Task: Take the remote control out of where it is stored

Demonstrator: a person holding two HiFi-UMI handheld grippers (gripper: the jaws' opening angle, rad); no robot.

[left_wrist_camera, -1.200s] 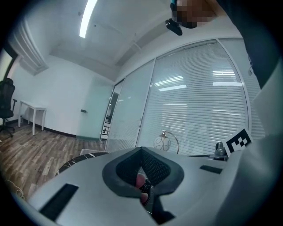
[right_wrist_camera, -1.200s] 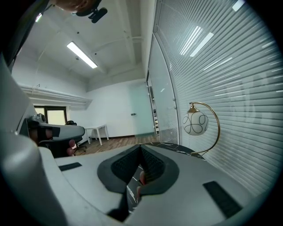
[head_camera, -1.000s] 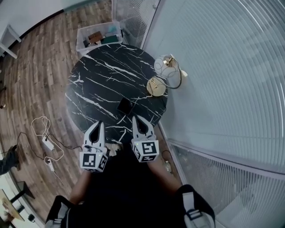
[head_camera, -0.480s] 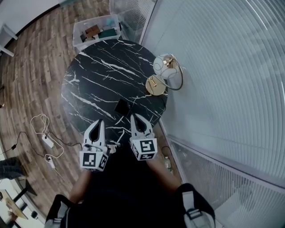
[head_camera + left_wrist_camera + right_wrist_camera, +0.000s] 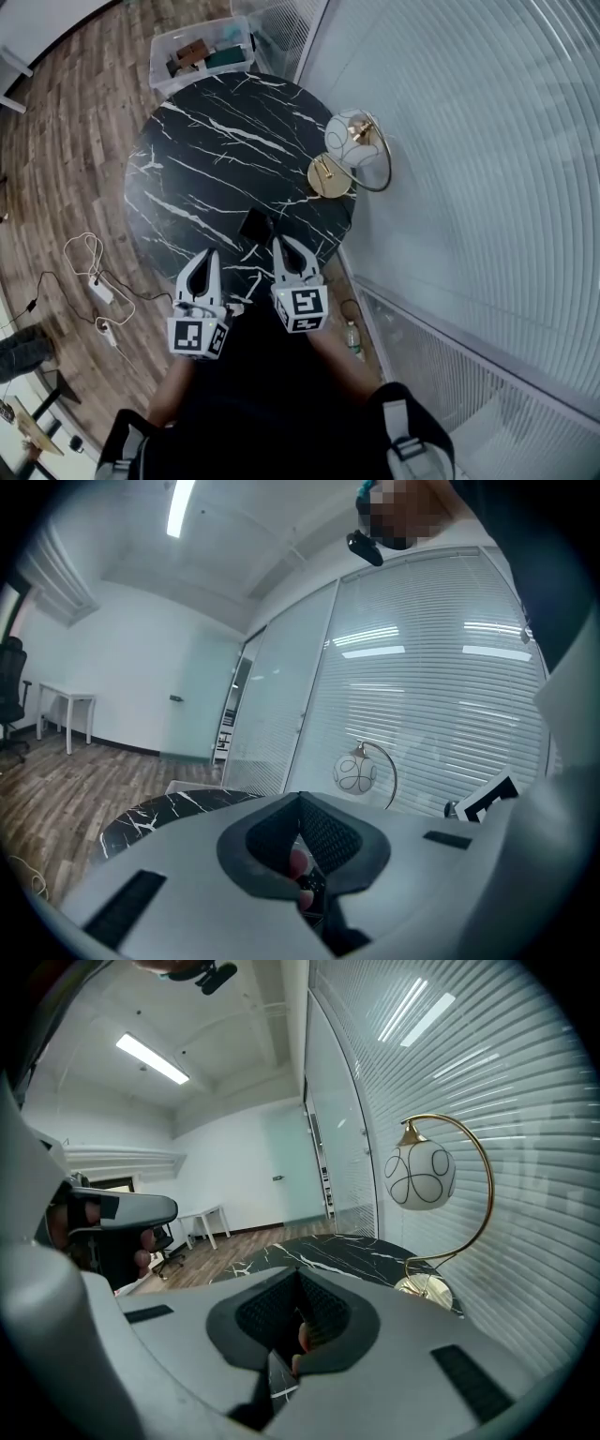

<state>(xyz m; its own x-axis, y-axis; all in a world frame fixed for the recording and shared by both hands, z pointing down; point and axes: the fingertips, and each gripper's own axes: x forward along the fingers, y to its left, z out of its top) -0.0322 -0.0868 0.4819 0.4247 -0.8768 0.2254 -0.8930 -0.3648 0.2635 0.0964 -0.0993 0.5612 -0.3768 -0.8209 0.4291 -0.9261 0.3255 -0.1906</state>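
Marble table — black square near front edge.
Left gripper, right gripper just behind — jaws together, empty.

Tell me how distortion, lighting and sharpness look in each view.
Head view: strong fisheye bends the blinds and floor; table sharp. Left gripper view: dark round vignette, ceiling light glares. Right gripper view: same vignette, lamp crisp.
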